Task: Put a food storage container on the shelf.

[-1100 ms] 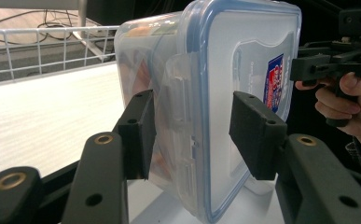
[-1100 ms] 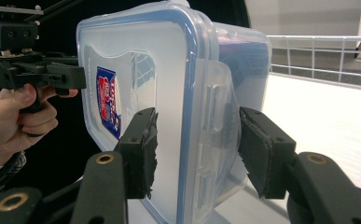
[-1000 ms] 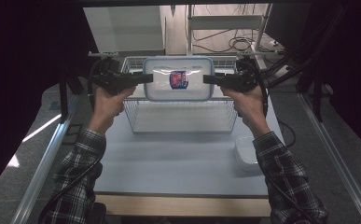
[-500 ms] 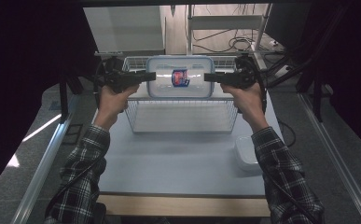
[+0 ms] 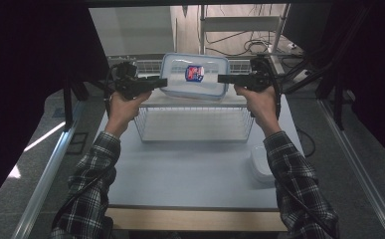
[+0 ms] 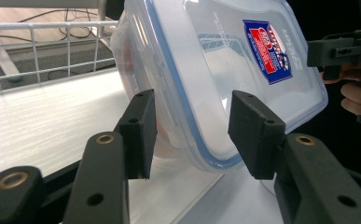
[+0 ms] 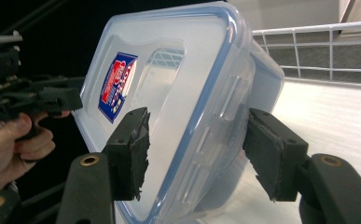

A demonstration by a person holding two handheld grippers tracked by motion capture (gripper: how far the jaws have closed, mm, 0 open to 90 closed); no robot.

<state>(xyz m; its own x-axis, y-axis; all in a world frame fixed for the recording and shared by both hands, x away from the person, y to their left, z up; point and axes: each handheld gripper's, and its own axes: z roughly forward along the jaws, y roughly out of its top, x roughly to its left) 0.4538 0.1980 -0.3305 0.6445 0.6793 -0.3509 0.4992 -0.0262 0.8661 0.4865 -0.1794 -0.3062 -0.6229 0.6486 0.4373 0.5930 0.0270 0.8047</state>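
A clear plastic container (image 5: 194, 74) with a blue-rimmed lid and a red and blue sticker stands tilted on its edge, its lower corner on the white shelf (image 5: 195, 103) over the wire basket. My left gripper (image 5: 162, 82) is shut on its left end, with pads on lid and base (image 6: 192, 135). My right gripper (image 5: 222, 78) straddles the right end (image 7: 197, 154). Its jaws have just been opening, and the container (image 7: 169, 93) sits between the pads. The right gripper (image 6: 341, 46) faces me across the lid (image 6: 225, 70).
The wire basket (image 5: 140, 132) stands at the back of the pale table (image 5: 190, 174), its wire rail (image 7: 318, 32) behind the shelf. A second white container (image 5: 262, 162) lies at the table's right edge. Dark curtains flank both sides, and cables and a rack stand behind.
Both hands have carried the container slightly away and down toward the shelf. The right gripper's jaws stand a little wider than before.
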